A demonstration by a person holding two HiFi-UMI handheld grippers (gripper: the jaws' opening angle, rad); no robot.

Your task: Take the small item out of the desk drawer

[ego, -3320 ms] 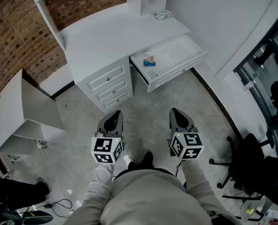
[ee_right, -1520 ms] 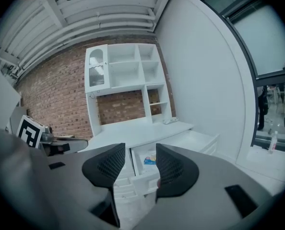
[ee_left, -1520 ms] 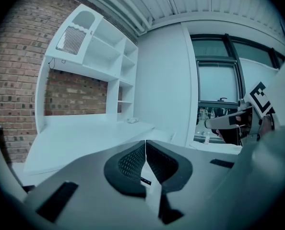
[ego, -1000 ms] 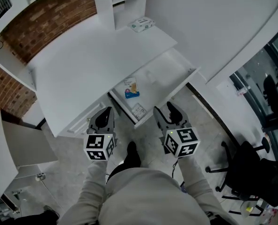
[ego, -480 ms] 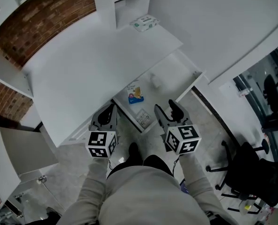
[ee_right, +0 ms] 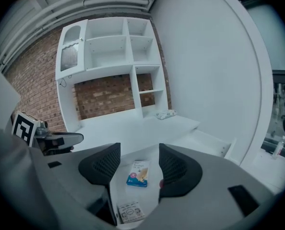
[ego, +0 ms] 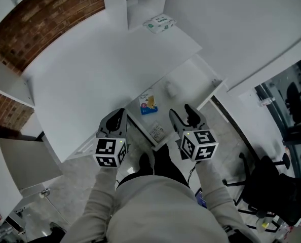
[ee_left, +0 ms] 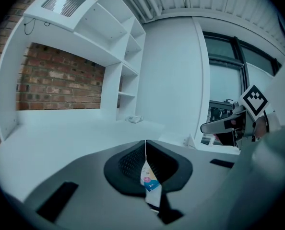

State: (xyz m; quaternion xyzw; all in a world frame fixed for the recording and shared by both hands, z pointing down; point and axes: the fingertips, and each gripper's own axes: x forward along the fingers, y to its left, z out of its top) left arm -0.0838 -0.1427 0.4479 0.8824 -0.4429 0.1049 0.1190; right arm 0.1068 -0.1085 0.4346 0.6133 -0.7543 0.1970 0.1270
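The person now stands right up against the white desk (ego: 105, 59), having closed in from the open floor where both grippers hung well short of the furniture a few seconds ago. The open drawer (ego: 186, 80) has slid from the far part of the head view to the middle, directly ahead of the two tools.

The right gripper (ego: 183, 116) hovers at the drawer's near edge. Its jaws are opening and stand wide apart with nothing held. In the right gripper view, the right gripper (ee_right: 139, 152) frames a small blue-and-white packet (ee_right: 138, 173) that lies flat on the drawer floor beyond the pads, untouched.

The left gripper (ego: 116, 116) hangs to the left, over the desk's near edge. The left gripper view shows the left gripper (ee_left: 146, 150) with its pads pressed together and gripping nothing.

The packet (ego: 148, 104) rests at the drawer's left end, near the desk. A printed card (ego: 157, 131) lies nearer the person and a small white object (ego: 171, 89) lies just to the packet's right. A tissue pack (ego: 159, 22) sits at the far right of the desktop.

The approach looks finished. The widening right jaws suggest that hand will do the picking, and the packet, lined up with them, is the likely target. Nothing has left the drawer yet.
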